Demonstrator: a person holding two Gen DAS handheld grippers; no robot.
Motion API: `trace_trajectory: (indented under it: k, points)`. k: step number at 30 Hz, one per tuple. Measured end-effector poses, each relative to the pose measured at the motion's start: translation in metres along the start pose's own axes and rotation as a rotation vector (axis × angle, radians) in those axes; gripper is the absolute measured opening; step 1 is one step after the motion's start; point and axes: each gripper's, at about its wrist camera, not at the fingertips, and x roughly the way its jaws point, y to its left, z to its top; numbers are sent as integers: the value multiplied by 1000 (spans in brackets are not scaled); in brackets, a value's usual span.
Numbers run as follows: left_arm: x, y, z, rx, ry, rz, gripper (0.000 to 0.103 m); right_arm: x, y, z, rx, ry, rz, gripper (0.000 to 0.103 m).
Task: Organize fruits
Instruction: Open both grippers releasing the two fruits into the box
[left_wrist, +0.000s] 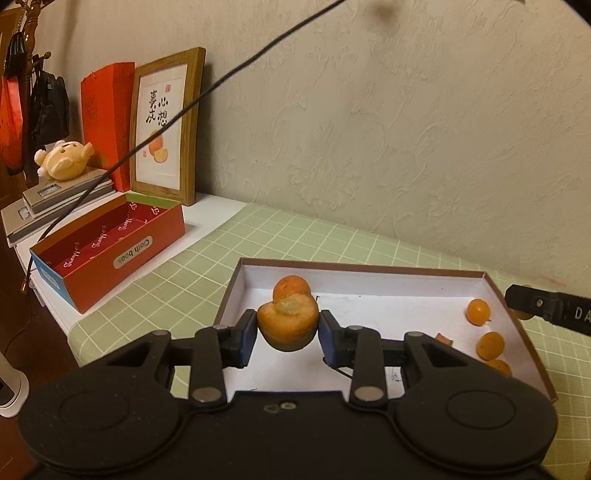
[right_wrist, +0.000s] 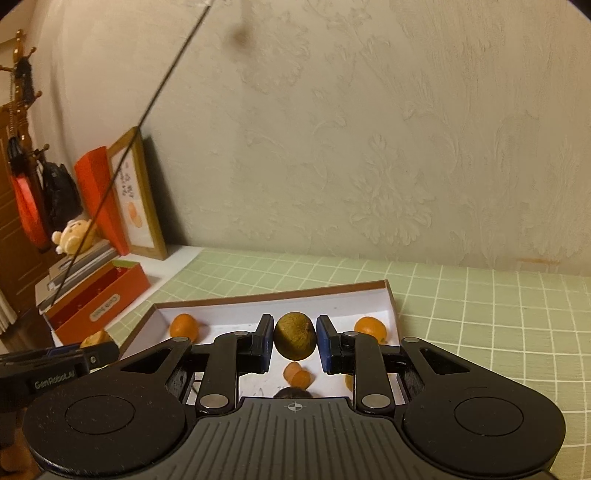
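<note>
My left gripper (left_wrist: 288, 330) is shut on a rough-topped orange (left_wrist: 287, 325) and holds it above the near left part of a shallow white box (left_wrist: 369, 271). A second orange (left_wrist: 291, 287) lies in the box just behind it. Small kumquats (left_wrist: 478, 312) lie along the box's right side. My right gripper (right_wrist: 294, 341) is shut on a brown-green kiwi (right_wrist: 294, 336) above the same box (right_wrist: 258, 300). Oranges (right_wrist: 184, 326) and small orange fruits (right_wrist: 298, 374) lie in the box below it. The left gripper's finger shows in the right wrist view (right_wrist: 55, 363).
An open red box (left_wrist: 110, 251) stands at the left on the white table edge. Behind it are a framed picture (left_wrist: 166, 125), a red bag, stacked books and a plush toy (left_wrist: 64, 158). A green checked cloth (left_wrist: 295, 229) covers the table. A black cable crosses overhead.
</note>
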Motion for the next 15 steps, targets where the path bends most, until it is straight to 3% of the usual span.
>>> trace_trajectory:
  k: [1,2,3,4,5,7,10,15]
  points:
    - [5,0,0,-2,12,0,33,4,-2,1,10,5,-10,26]
    - [10,-1,0,-3,26,4,44,9,-5,2,23,3,-26,29]
    - [14,0,0,-8,36,9,54,12,-9,2,36,5,-28,54]
    - [17,0,0,-13,39,12,69,15,-13,4,63,3,-21,70]
    - [17,0,0,-11,33,21,75,13,-16,5,87,-16,-29,88]
    - [13,0,2,-4,16,33,79,4,-18,8,86,-63,-35,89]
    - [5,2,7,-26,-7,33,88,-6,-21,13,82,-85,-22,90]
    - [-11,4,12,-47,-25,40,95,-21,-21,15,63,-92,-17,97]
